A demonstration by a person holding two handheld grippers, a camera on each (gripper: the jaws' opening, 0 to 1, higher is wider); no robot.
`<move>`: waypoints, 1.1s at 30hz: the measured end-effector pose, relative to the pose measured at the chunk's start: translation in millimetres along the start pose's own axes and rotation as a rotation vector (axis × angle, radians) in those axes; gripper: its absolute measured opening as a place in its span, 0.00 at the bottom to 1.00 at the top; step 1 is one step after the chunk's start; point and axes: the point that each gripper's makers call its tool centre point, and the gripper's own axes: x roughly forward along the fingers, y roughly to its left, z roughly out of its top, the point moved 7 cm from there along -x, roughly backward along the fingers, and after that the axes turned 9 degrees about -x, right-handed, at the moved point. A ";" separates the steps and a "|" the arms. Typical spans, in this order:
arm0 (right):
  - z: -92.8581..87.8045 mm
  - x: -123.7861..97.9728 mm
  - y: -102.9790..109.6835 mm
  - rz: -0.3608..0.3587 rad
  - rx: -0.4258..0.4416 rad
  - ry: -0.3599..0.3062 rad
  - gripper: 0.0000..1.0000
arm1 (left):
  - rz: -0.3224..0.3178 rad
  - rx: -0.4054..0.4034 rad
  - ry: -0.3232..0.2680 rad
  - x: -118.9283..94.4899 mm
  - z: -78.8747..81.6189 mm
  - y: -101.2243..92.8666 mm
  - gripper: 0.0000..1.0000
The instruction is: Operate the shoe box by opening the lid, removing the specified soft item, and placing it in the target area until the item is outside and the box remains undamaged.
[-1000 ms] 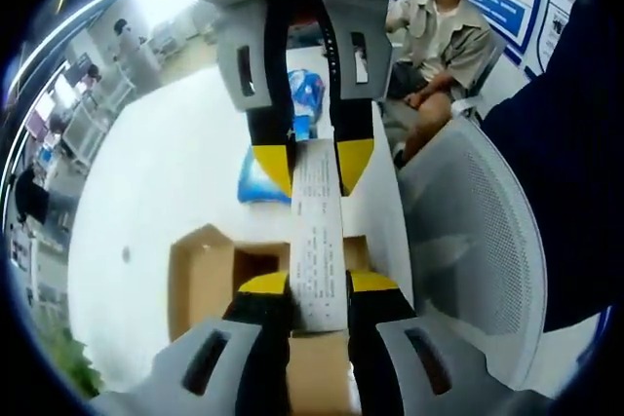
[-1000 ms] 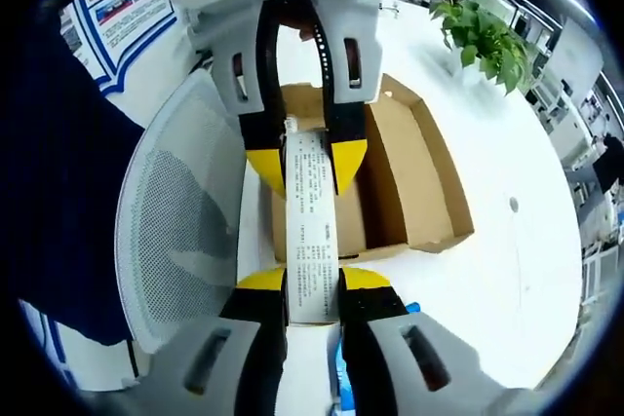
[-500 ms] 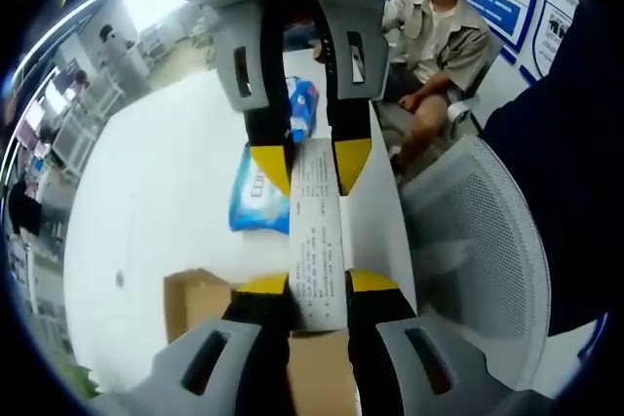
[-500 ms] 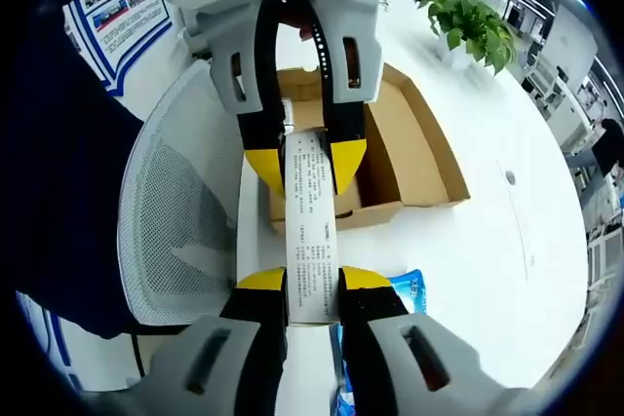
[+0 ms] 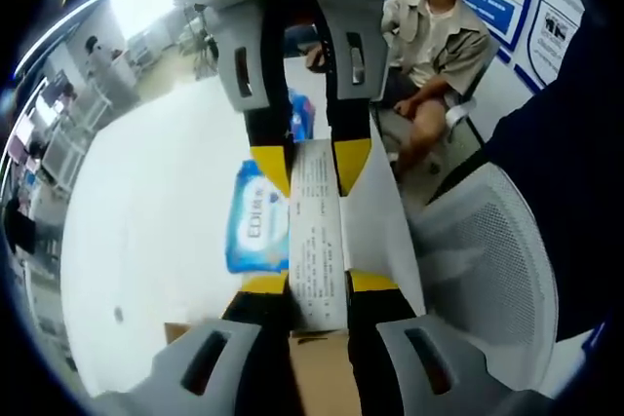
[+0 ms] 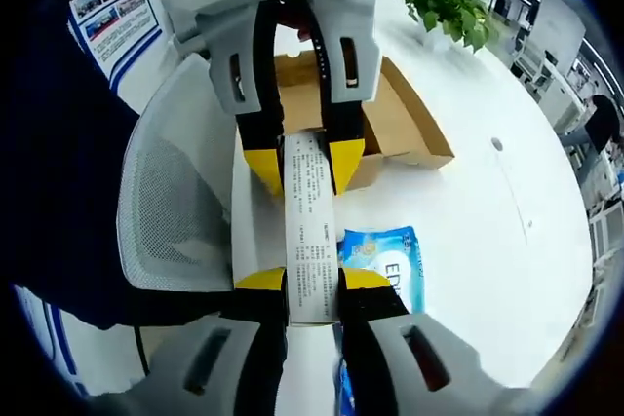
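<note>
Both grippers moved from box (image 6: 390, 129) toward blue pack (image 5: 258, 226) | left gripper (image 5: 317, 284), right gripper (image 6: 310, 284) clamped on paper strip (image 6: 309, 231)

The print on the paper strip (image 6: 310, 226) is too small to be read. The blue packet (image 6: 382, 256) is partly covered by the strip, and the cardboard box (image 5: 317, 377) is largely hidden behind the jaws

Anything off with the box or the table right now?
Nothing stands out. The cardboard box sits open and looks intact; a blue packet lies flat on the white table beside it, and both tools pinch a printed paper strip.
</note>
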 end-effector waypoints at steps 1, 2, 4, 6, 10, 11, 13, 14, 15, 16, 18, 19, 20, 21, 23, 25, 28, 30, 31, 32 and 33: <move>-4.8 -2.3 0.1 -0.003 0.007 0.001 0.17 | -0.004 0.003 -0.003 3.3 4.0 0.6 0.19; -7.7 -3.8 0.3 -0.004 0.012 0.000 0.17 | -0.005 0.004 -0.004 4.4 5.4 0.7 0.19; -15.6 -6.6 0.1 -0.007 0.019 0.003 0.17 | -0.010 0.009 -0.009 9.7 12.1 1.5 0.19; -21.7 -8.6 -0.1 -0.006 0.026 0.005 0.17 | -0.016 0.017 -0.010 14.2 18.6 1.0 0.19; -33.1 -13.2 -0.8 -0.010 0.037 0.006 0.17 | -0.024 0.022 -0.010 22.5 28.4 3.7 0.19; -36.4 -13.9 -1.5 -0.012 0.042 0.006 0.17 | -0.026 0.022 -0.008 24.7 31.3 4.8 0.19; -40.8 -15.1 -2.1 -0.011 0.046 0.006 0.17 | -0.030 0.024 -0.006 28.0 35.0 6.0 0.19; -43.6 -16.4 -2.9 -0.014 0.049 0.006 0.17 | -0.030 0.029 -0.004 29.9 37.3 6.8 0.19; -46.4 -17.8 -3.8 -0.015 0.052 0.006 0.17 | -0.030 0.030 -0.005 31.6 39.7 7.7 0.19; -49.8 -19.3 -4.5 -0.015 0.055 0.007 0.17 | -0.033 0.029 -0.008 33.5 42.6 8.7 0.19; -56.4 -22.0 -5.7 -0.015 0.060 0.007 0.17 | -0.036 0.030 -0.011 37.0 47.0 9.7 0.19; -59.2 -23.1 -6.0 -0.015 0.064 0.008 0.17 | -0.038 0.031 -0.014 38.4 49.2 10.0 0.19; -63.1 -24.7 -6.4 -0.014 0.065 0.008 0.17 | -0.042 0.031 -0.016 41.1 52.6 10.7 0.19; -65.8 -25.5 -7.0 -0.014 0.068 0.009 0.17 | -0.044 0.034 -0.016 43.1 54.9 11.2 0.19; -71.2 -27.4 -8.2 -0.014 0.073 0.011 0.17 | -0.047 0.036 -0.019 47.9 60.7 12.9 0.19; -77.9 -29.8 -9.9 -0.013 0.078 0.014 0.18 | -0.050 0.039 -0.023 52.7 65.8 14.3 0.19; -87.5 -33.1 -12.4 -0.010 0.089 0.012 0.18 | -0.053 0.037 -0.034 59.1 72.6 17.3 0.19; -93.6 -35.8 -14.2 -0.007 0.092 0.013 0.18 | -0.059 0.030 -0.044 62.9 77.9 19.2 0.19; -97.3 -37.7 -15.4 -0.006 0.092 0.014 0.18 | -0.062 0.027 -0.047 65.8 81.1 20.6 0.19; -99.6 -39.0 -16.2 -0.004 0.092 0.014 0.18 | -0.063 0.027 -0.047 67.7 83.3 21.0 0.19; -103.5 -40.7 -17.6 0.001 0.090 0.015 0.18 | -0.065 0.030 -0.048 70.0 87.0 21.7 0.19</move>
